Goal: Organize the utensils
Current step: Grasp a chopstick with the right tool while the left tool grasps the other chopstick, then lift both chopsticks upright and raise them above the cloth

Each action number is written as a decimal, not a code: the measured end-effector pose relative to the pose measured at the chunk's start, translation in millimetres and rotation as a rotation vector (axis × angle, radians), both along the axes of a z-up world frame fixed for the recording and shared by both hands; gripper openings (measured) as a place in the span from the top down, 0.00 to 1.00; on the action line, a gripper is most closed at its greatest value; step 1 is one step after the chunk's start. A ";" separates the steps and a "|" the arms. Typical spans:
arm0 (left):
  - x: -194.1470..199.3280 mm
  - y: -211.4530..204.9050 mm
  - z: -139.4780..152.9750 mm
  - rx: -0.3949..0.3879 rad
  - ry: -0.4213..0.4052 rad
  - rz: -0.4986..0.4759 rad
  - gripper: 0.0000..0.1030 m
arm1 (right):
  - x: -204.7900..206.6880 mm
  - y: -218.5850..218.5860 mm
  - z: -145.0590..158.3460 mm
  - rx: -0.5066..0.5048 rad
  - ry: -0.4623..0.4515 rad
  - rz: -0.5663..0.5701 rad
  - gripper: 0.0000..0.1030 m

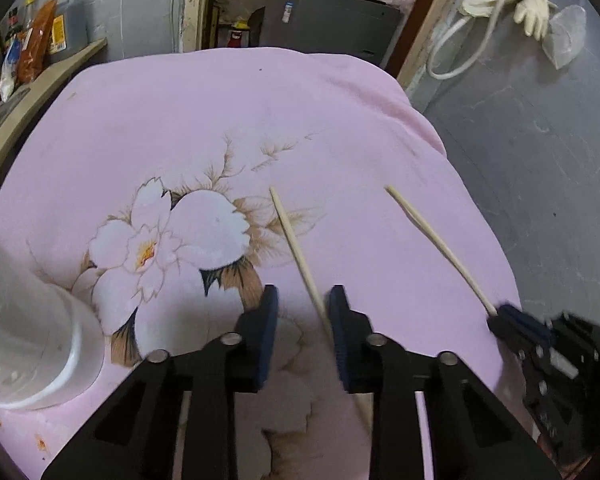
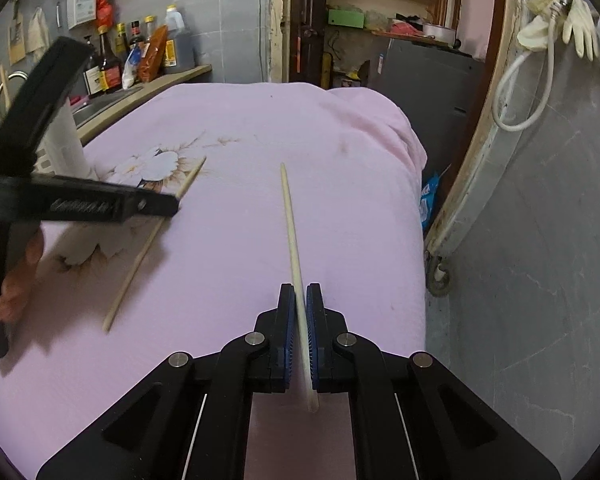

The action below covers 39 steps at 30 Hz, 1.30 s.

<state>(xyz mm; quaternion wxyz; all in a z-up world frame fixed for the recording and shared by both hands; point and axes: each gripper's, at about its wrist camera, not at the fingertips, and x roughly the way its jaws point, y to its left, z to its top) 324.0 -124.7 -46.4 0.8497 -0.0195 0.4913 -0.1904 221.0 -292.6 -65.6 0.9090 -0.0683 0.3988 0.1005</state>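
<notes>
Two pale wooden chopsticks are in view over a pink flowered cloth (image 1: 260,112). My left gripper (image 1: 304,300) is open, its jaws astride the first chopstick (image 1: 296,244), which lies on the cloth close to the right finger. My right gripper (image 2: 300,300) is shut on the second chopstick (image 2: 290,220), which points forward. In the left wrist view the right gripper (image 1: 500,318) holds that chopstick (image 1: 436,244) at the right. The first chopstick (image 2: 152,240) also shows under the left gripper (image 2: 168,204) in the right wrist view. A white utensil holder (image 1: 24,320) stands at the left.
A counter with sauce bottles (image 2: 140,56) runs along the far left. The cloth drops off at its right edge (image 2: 416,200) to a grey floor (image 2: 540,260). A door frame, a hose and gloves (image 2: 572,24) are on the right.
</notes>
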 end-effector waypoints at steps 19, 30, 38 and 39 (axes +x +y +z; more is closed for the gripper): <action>-24.0 15.5 0.9 -0.004 0.042 -0.043 0.97 | 77.0 23.1 -3.8 0.039 0.165 0.075 0.91; -24.4 14.9 2.9 -0.004 0.071 0.006 0.97 | 75.3 14.1 -2.2 0.169 0.176 0.033 0.96; -36.1 21.3 3.9 -0.040 0.024 0.023 0.98 | 37.1 6.5 5.7 0.314 0.027 -0.004 0.96; -38.7 22.5 5.0 -0.052 0.017 0.023 0.98 | 34.8 9.0 8.7 0.319 0.003 -0.002 0.96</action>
